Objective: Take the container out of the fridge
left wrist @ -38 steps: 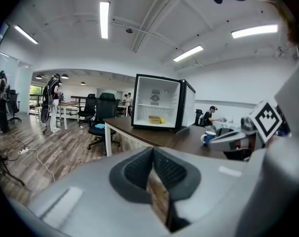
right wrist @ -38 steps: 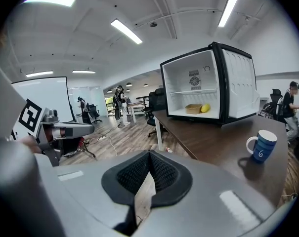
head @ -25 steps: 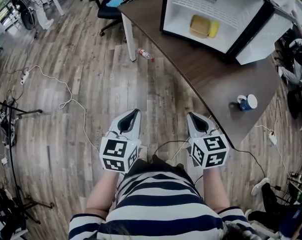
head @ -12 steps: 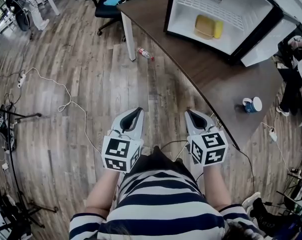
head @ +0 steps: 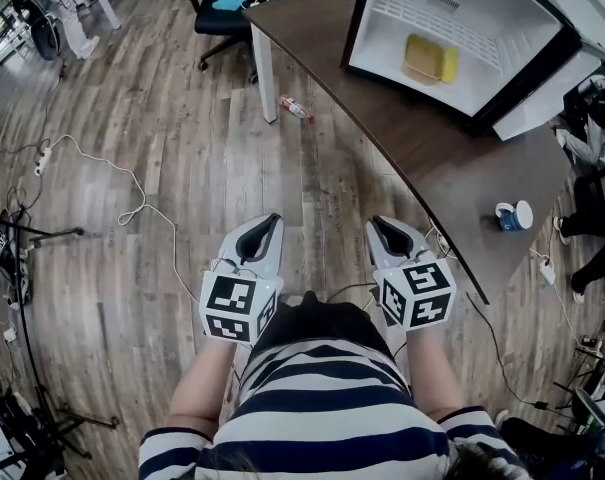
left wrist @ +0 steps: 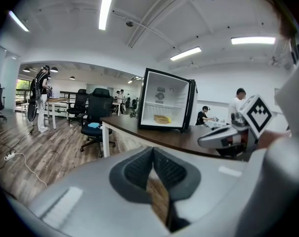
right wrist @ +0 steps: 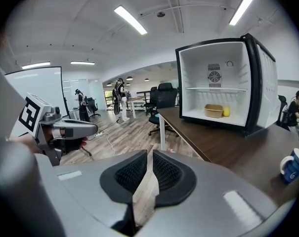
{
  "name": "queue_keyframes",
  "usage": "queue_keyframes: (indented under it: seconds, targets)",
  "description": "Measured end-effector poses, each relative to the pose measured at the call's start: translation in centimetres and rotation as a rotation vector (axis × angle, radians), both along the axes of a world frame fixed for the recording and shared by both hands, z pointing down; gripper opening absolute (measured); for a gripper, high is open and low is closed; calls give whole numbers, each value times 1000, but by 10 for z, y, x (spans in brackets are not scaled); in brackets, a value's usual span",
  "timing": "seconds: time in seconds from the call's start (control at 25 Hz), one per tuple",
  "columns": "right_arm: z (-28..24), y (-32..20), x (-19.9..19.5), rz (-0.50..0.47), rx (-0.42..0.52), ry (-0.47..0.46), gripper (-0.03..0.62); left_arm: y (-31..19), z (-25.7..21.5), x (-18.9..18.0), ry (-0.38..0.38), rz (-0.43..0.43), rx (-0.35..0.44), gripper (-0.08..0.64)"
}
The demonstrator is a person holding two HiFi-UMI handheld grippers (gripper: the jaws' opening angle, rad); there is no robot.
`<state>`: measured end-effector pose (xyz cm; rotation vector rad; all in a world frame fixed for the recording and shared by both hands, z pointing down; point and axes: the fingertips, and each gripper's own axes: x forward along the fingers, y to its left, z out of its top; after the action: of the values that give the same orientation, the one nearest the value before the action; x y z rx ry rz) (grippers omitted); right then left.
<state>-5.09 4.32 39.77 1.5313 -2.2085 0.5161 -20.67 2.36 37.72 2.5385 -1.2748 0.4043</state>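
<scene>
Spreading across most of the head view, a floor [head: 182, 118] of grey-brown wood planks fills the left and centre. A dark brown desk [head: 422, 158] with a smooth, curved edge sweeps from the top centre to the right.

On it, at the upper right, stands a boxy mini fridge [head: 412, 13] with a black frame and a plain white inside, its door swung open.

At the bottom centre, the person's navy-and-white striped shirt [head: 312, 408] shows. Just above it, side by side over the floor, are the two grey-white grippers.

The left gripper [head: 270, 223] has its ribbed black pads meeting at the tips, with nothing between them. The right gripper [head: 377, 226] has just been opening. Its pads stand a narrow slit apart, and only floor shows through.

The container [head: 423, 59], a tan rectangular tub with rounded corners, lies on the fridge's floor. It is well apart from both grippers, up and to the right of them. A small yellow object [head: 448, 65] sits just beside it.

A blue mug [head: 512, 216] with a white inside stands on the desk at the right. A clear plastic bottle [head: 293, 109] lies on the planks near the desk leg.
</scene>
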Motion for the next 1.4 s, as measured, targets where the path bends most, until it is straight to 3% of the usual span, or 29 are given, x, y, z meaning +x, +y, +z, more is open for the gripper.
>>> queue_keyframes:
  seconds: [0.4,0.8,1.4]
  targets:
    - [4,-23,0,-16,-11,1,65,-17,7,3,4,5,-12,0]
    - [5,-85,19,-71,16,-4,91,-63,9,22,0,-35,-17,0]
    - [1,-203,91,-117,65,34,101,-154,22,110,-40,0,-29,0]
